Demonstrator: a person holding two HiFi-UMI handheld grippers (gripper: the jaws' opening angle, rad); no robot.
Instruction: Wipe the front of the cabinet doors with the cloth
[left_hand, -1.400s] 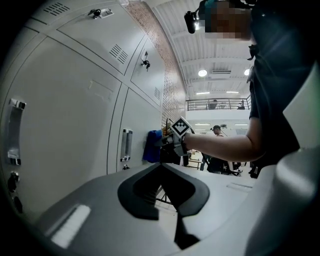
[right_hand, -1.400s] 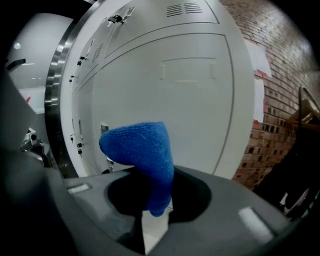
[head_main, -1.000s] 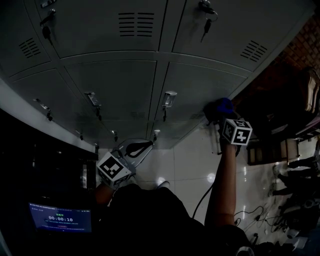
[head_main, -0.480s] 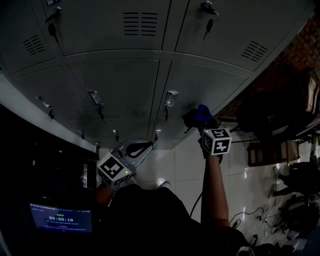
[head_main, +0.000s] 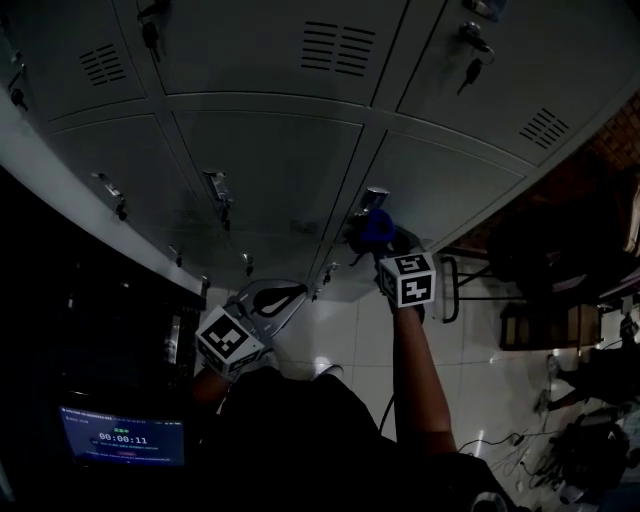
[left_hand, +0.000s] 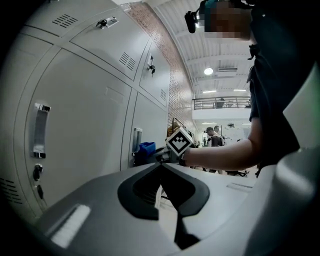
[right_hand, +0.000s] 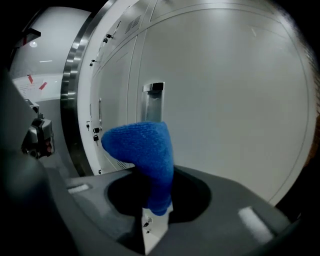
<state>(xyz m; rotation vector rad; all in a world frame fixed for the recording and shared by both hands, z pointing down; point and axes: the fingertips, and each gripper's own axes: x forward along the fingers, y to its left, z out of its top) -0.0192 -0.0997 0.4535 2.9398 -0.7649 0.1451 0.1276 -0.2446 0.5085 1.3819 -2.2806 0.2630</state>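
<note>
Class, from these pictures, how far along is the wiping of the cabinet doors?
Done: nothing can be confirmed; no door shows wipe marks. In hand: the right gripper is shut on the blue cloth, held up by a lower door beside its handle. The left gripper is shut, empty, held low. Left: probably most doors.

Grey-bodied left gripper, right gripper; black-and-white marker cubes; dark short-sleeved top.

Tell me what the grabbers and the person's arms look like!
The left gripper and right gripper are light grey, with dark hollows round the jaws. Each carries a white cube printed with black square markers. The right arm is bare below a dark short-sleeved top.
</note>
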